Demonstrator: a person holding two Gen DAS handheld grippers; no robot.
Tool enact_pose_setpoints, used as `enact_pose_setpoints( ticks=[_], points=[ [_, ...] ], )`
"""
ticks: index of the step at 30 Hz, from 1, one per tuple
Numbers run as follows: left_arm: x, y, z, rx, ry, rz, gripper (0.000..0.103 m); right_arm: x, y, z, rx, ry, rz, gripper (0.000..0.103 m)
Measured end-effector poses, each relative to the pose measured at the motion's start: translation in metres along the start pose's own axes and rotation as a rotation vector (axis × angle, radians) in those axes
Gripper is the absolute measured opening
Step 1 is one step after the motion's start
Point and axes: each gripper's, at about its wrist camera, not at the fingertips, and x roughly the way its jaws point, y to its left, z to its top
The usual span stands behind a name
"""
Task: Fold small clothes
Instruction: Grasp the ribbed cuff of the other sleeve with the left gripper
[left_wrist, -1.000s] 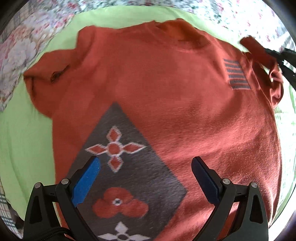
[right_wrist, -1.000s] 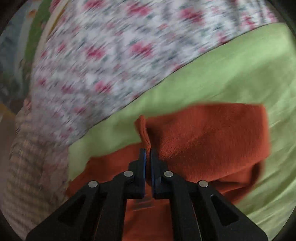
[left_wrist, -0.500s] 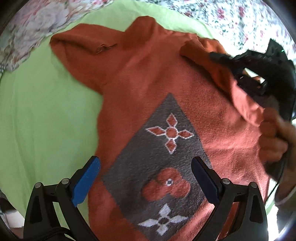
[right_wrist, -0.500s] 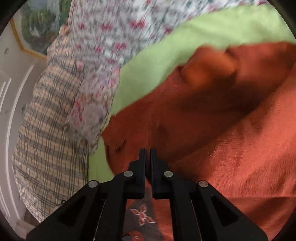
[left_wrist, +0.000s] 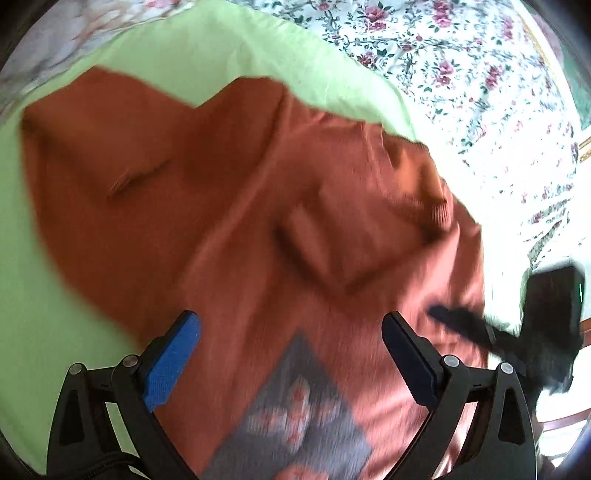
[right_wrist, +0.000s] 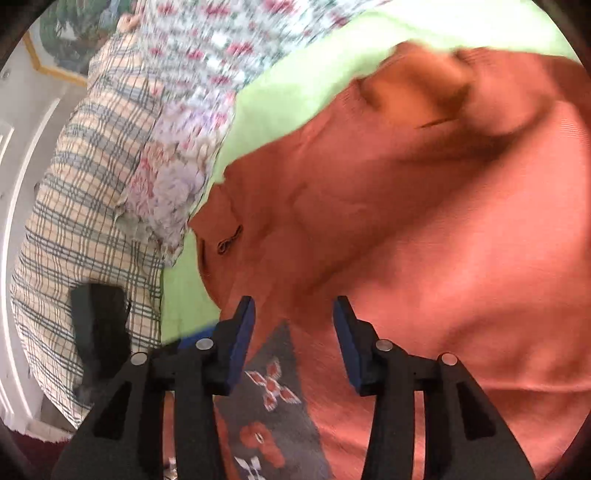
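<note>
A rust-orange sweater (left_wrist: 236, 229) lies spread on a light green sheet (left_wrist: 44, 295) over a bed, filling the space ahead of both grippers. The left gripper (left_wrist: 291, 350) hangs above the garment with its blue-padded jaws standing wide apart and nothing between the pads; the sweater's body runs beneath and beyond its fingertips, and a grey diamond panel (left_wrist: 295, 417) with red and white flower motifs sits just below and between its fingers. A sleeve is folded in across the chest ahead of this gripper, its ribbed cuff (left_wrist: 436, 210) up and to the right. To the left gripper's right, the right gripper (left_wrist: 458, 321) shows as a dark blurred shape over the sweater's edge.

In the right wrist view, the right gripper (right_wrist: 293, 325) has its jaws opening, the pads clear of the cloth and nothing clamped; the sweater (right_wrist: 424, 240) lies under and ahead of it, the grey panel (right_wrist: 273, 398) directly below the gap. To its left, beyond the green sheet (right_wrist: 280, 107), lie a floral bedcover (right_wrist: 192, 74) and a checked cloth (right_wrist: 85, 192). Much of the scene is motion-blurred.
</note>
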Motion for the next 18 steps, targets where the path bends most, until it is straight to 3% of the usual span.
enact_pose_setpoints(
  ticks=[6,11,13,14,15,16,18],
  points=[
    [0.047,-0.031,0.053,0.179,0.102,0.035,0.097,-0.06,-0.038,-0.015,0.092,-0.11,-0.082,0.046],
    [0.084,-0.073,0.051,0.435,0.158,0.148,0.085,-0.093,-0.064,-0.032,0.16,-0.156,-0.117,0.046],
    [0.086,-0.085,0.044,0.513,0.13,0.181,0.069,-0.099,-0.07,-0.035,0.181,-0.165,-0.124,0.046],
    [0.084,-0.087,0.042,0.529,0.119,0.173,0.049,-0.101,-0.073,-0.036,0.185,-0.168,-0.124,0.046],
    [0.08,-0.089,0.041,0.53,0.113,0.152,0.022,-0.104,-0.077,-0.036,0.19,-0.17,-0.126,0.046],
    [0.072,-0.09,0.041,0.511,0.107,0.115,0.013,-0.105,-0.079,-0.037,0.195,-0.173,-0.133,0.046],
    [0.048,-0.088,0.038,0.469,0.015,0.104,0.01,-0.111,-0.086,-0.036,0.212,-0.184,-0.141,0.046]
  ],
)
